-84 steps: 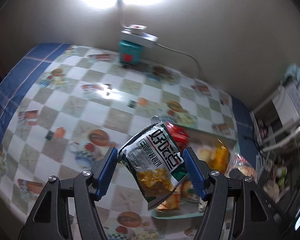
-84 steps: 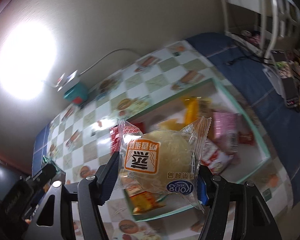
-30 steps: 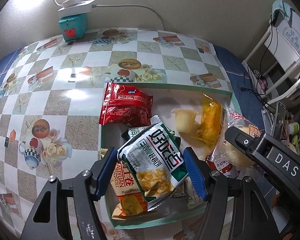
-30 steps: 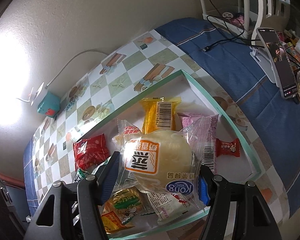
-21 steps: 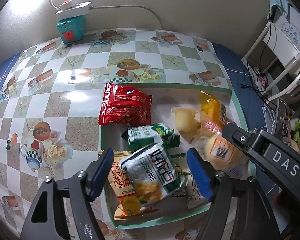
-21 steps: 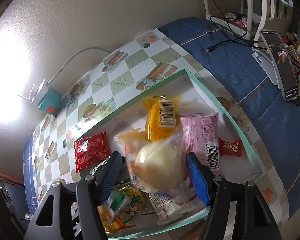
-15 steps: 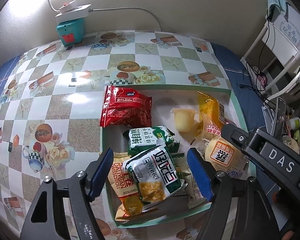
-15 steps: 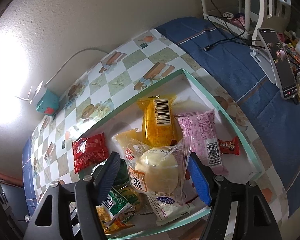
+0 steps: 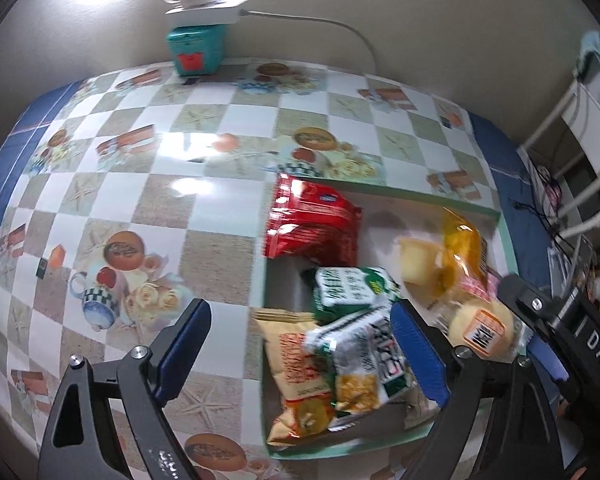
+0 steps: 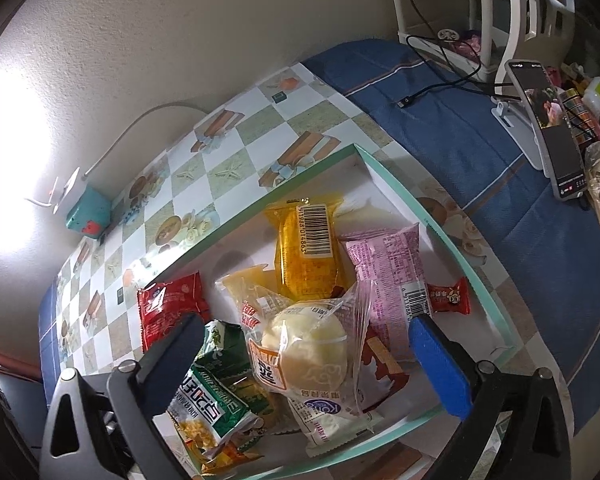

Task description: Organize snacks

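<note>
From the left wrist view, the left hand-held gripper (image 9: 300,344) hangs over the near left corner of the box (image 9: 416,196), its jaws opening wide and gripping nothing. The green and white chip bag (image 9: 364,368) lies loose in the box between the blue pads without touching them, resting on a yellow chip bag (image 9: 296,372) and a green packet (image 9: 348,288). A red packet (image 9: 312,224) leans over the box's far left corner. The box sits on the checkered worktop (image 9: 140,200), with a teal tin (image 9: 196,48) against the wall.

From the right wrist view, the right hand-held gripper (image 10: 304,364) is above the same box, its jaws opening to their widest and free of any load. The wrapped bun (image 10: 312,352) lies in the box between the pads, clear of both, atop other packets. Behind it sit an orange packet (image 10: 308,248), a pink packet (image 10: 392,272) and a small red candy (image 10: 448,300). A phone (image 10: 548,128) stands on the blue cloth beyond.
</note>
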### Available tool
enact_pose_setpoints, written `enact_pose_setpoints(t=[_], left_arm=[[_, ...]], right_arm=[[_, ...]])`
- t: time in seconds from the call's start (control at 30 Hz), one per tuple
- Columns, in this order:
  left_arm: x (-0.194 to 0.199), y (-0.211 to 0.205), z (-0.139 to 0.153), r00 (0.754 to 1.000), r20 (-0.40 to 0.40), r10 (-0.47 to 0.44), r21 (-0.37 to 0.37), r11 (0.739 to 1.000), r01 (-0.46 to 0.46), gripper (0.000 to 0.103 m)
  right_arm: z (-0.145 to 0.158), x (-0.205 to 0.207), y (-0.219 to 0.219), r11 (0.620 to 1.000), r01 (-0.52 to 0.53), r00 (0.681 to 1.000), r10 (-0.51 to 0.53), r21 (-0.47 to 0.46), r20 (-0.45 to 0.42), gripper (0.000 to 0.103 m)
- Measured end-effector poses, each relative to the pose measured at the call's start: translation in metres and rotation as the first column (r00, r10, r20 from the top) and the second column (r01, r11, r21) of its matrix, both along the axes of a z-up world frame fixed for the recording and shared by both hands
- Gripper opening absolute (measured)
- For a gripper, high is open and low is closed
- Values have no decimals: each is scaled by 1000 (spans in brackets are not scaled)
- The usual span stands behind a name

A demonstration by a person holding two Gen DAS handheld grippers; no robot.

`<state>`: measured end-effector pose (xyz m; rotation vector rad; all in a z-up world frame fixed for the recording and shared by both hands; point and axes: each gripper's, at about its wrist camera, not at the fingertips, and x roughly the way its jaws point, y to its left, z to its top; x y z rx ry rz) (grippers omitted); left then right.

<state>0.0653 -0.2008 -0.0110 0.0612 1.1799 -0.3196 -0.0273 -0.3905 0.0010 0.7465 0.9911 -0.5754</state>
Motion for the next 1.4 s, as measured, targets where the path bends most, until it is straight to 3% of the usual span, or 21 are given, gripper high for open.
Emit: enact_pose_setpoints(t=[0.47, 0.63, 1.03, 1.4], left_arm=[[30, 65, 4, 976, 40, 216, 7, 976, -217, 95], [34, 80, 2, 968, 28, 251, 69, 965, -252, 95], [25, 104, 9, 968, 50, 245, 133, 959, -249, 95], [1, 138, 26, 964, 47, 261, 134, 955, -265, 95]], right_arm=[[-1, 7, 13, 999, -39, 999, 38, -36, -38, 103], [2, 12, 25, 996, -70, 997, 67, -59, -50, 103], [15, 15, 77, 974, -179, 982, 168, -143, -84, 103], [27, 2, 130, 936, -272, 962, 257, -223, -96, 103]])
